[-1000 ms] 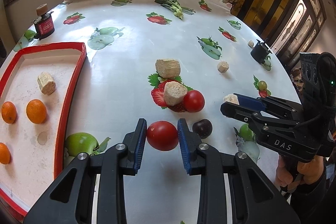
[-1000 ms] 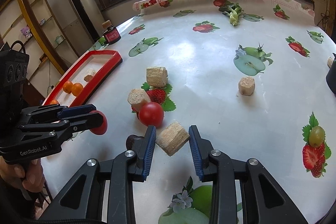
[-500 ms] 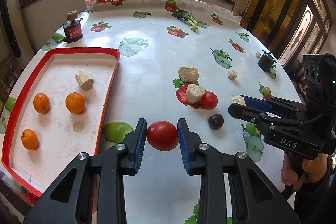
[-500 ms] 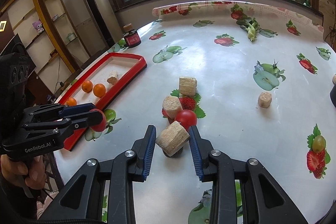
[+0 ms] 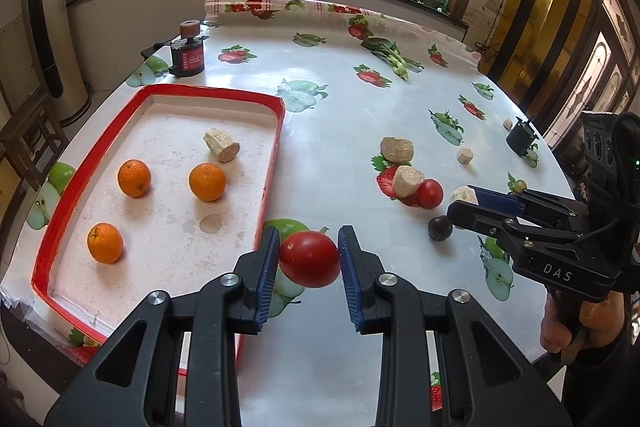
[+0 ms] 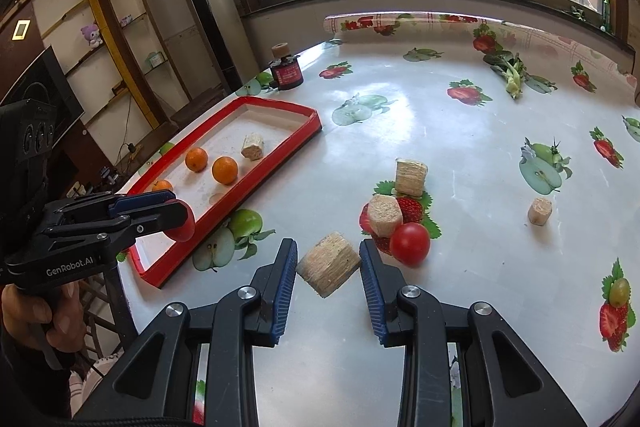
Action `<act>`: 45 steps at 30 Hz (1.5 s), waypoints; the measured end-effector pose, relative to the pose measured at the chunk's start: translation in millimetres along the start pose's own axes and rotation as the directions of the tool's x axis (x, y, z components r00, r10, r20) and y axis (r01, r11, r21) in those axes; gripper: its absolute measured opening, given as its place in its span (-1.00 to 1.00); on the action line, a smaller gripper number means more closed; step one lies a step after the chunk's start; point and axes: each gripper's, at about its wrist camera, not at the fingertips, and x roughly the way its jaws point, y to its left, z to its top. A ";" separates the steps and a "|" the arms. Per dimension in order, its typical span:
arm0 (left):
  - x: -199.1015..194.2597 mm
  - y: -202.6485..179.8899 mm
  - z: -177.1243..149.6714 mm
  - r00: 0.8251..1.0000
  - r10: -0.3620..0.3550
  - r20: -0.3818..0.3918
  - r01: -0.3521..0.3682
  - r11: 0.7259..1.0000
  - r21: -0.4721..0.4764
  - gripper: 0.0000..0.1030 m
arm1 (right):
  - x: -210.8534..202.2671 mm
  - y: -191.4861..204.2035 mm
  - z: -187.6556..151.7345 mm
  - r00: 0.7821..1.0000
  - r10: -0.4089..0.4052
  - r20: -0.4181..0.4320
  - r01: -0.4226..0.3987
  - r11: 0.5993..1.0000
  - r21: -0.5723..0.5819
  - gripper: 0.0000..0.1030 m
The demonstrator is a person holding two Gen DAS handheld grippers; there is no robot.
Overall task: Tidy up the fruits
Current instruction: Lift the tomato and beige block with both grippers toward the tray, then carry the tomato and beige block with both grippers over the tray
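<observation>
My left gripper is shut on a red tomato and holds it above the table, just right of the red tray. The tray holds three oranges and a beige chunk. My right gripper is shut on a beige fibrous chunk, held above the table; it also shows at the right of the left wrist view. A second tomato, a dark plum and more beige chunks lie mid-table.
A dark red-labelled jar stands behind the tray. A small black object sits near the right edge. A green vegetable lies at the far side. A small beige chunk lies apart at the right.
Both grippers have risen and swung left toward the tray, each still holding its item. The tray now fills more of both views.
</observation>
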 end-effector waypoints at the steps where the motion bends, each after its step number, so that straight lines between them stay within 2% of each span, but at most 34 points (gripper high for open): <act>1: -1.1 2.7 -0.5 1.000 0.004 0.002 -0.004 1.000 -0.004 -0.47 | 1.2 2.3 0.7 1.000 0.003 -0.001 -0.003 1.000 -0.003 -0.36; 28: -20.0 72.2 -15.3 0.996 0.083 0.016 -0.080 0.990 -0.112 -0.46 | 36.2 68.6 22.0 0.994 0.099 -0.037 -0.102 0.990 -0.099 -0.36; 45: -17.9 117.8 -29.4 0.991 0.135 -0.009 -0.134 0.973 -0.188 -0.46 | 80.7 115.6 45.8 0.984 0.163 -0.078 -0.173 0.972 -0.157 -0.36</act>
